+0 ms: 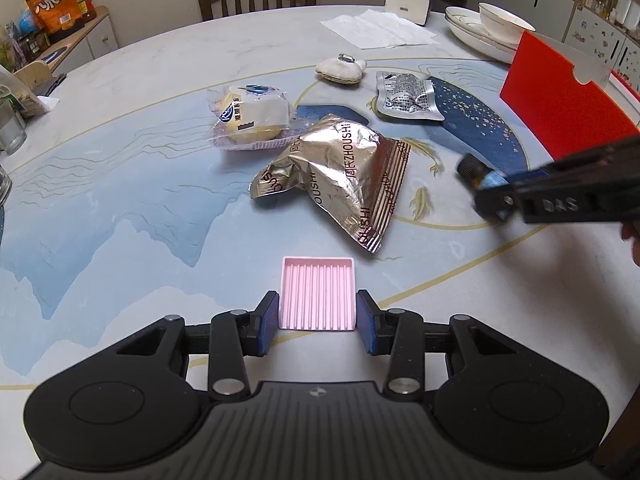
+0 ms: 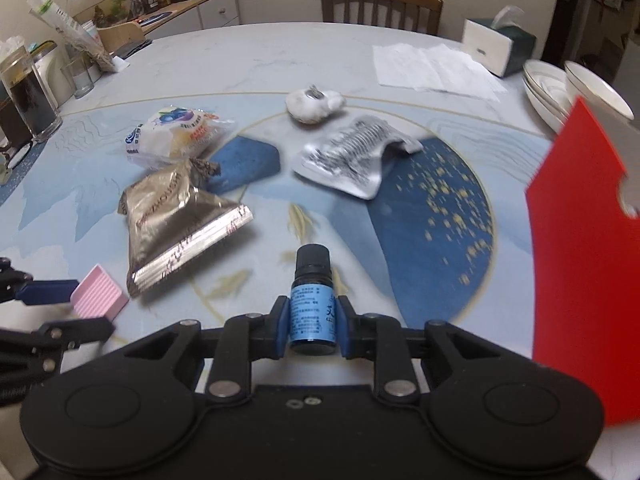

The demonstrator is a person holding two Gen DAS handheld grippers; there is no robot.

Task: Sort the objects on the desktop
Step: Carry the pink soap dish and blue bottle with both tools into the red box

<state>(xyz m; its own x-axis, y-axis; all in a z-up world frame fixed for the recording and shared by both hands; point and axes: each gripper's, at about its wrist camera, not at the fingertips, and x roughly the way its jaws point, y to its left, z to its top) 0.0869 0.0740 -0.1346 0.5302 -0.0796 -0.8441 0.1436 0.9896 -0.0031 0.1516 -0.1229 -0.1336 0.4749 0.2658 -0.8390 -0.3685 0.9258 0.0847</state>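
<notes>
My left gripper (image 1: pixel 317 312) is shut on a pink ribbed tray (image 1: pixel 318 284), its blue pads against the tray's two sides just above the table; the tray (image 2: pixel 98 294) also shows at the left of the right wrist view. My right gripper (image 2: pixel 312 312) is shut on a small dark bottle (image 2: pixel 312 280) with a blue label and black cap. In the left wrist view that bottle (image 1: pixel 474 168) hangs at the right edge. On the table lie a gold foil snack bag (image 1: pixel 340 176), a wrapped bread (image 1: pixel 252 116), a silver foil packet (image 1: pixel 408 96) and a white plush pouch (image 1: pixel 340 70).
A red box (image 2: pixel 580 280) stands at the right. Behind it are stacked plates and a bowl (image 2: pixel 592 92), a tissue box (image 2: pixel 496 46) and paper napkins (image 2: pixel 432 68). Glass jars (image 2: pixel 28 96) stand at the left edge. A wooden chair (image 2: pixel 380 2) is at the far side.
</notes>
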